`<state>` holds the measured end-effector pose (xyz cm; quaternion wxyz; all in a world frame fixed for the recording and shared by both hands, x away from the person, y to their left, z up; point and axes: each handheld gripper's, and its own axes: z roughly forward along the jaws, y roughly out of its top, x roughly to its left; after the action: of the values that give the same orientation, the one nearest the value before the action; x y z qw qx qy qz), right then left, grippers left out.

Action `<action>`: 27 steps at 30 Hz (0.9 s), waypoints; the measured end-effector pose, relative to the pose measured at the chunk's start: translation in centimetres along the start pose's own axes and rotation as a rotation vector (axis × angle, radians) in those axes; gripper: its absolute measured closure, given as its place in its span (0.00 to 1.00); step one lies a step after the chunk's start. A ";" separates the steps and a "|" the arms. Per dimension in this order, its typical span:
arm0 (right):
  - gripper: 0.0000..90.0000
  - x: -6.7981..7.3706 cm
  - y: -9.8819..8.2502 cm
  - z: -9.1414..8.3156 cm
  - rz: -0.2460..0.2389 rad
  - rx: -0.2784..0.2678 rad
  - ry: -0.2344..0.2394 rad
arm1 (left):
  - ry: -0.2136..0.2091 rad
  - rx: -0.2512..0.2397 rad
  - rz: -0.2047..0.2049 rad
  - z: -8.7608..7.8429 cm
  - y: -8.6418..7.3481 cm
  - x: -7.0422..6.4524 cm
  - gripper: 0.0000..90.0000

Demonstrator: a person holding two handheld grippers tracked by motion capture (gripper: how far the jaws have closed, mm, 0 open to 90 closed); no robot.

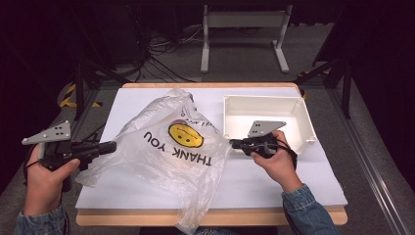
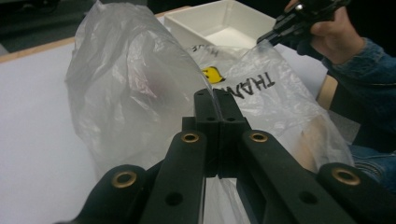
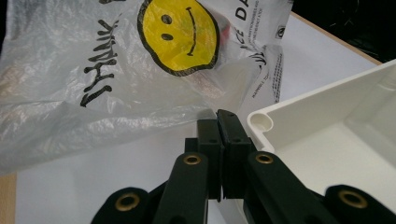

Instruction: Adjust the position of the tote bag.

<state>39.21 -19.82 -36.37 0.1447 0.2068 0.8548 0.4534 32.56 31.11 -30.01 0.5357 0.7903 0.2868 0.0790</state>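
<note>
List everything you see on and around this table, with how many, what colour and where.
plastic bag: one, clear with a yellow smiley and black THANK YOU print, middle of the table, pinched at both sides; something reddish shows faintly inside
bin: one, white, open-topped, right rear of the table
table: one, white top with wooden edge
stand: one, white, on the floor behind the table
cables: several, dark, floor behind the table
left tongs: one, black, shut on the bag's left side
right tongs: one, black, shut on the bag's right edge
hands: two, denim sleeves, near edge
</note>
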 end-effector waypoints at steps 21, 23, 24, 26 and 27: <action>0.32 -0.4 0.7 -0.4 -0.004 0.065 0.009 | 0.000 -0.236 -0.041 2.9 2.0 0.0 1.00; 0.23 0.0 1.1 -0.9 -0.031 0.076 0.019 | 0.002 -0.236 -0.044 3.1 2.0 0.0 1.00; 0.23 0.3 1.4 -1.3 -0.034 0.071 0.024 | 0.001 -0.237 -0.043 3.2 2.1 0.1 1.00; 0.21 1.1 2.2 -2.0 -0.049 0.026 0.026 | 0.001 -0.239 -0.050 3.4 2.1 0.2 1.00; 0.20 1.4 2.5 -2.1 -0.050 0.008 0.030 | -0.001 -0.240 -0.051 3.5 2.2 0.3 1.00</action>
<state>37.62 -19.41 -33.16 0.1421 0.1792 0.8637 0.4491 35.07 27.90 -29.56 0.6286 0.7128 0.2950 0.0987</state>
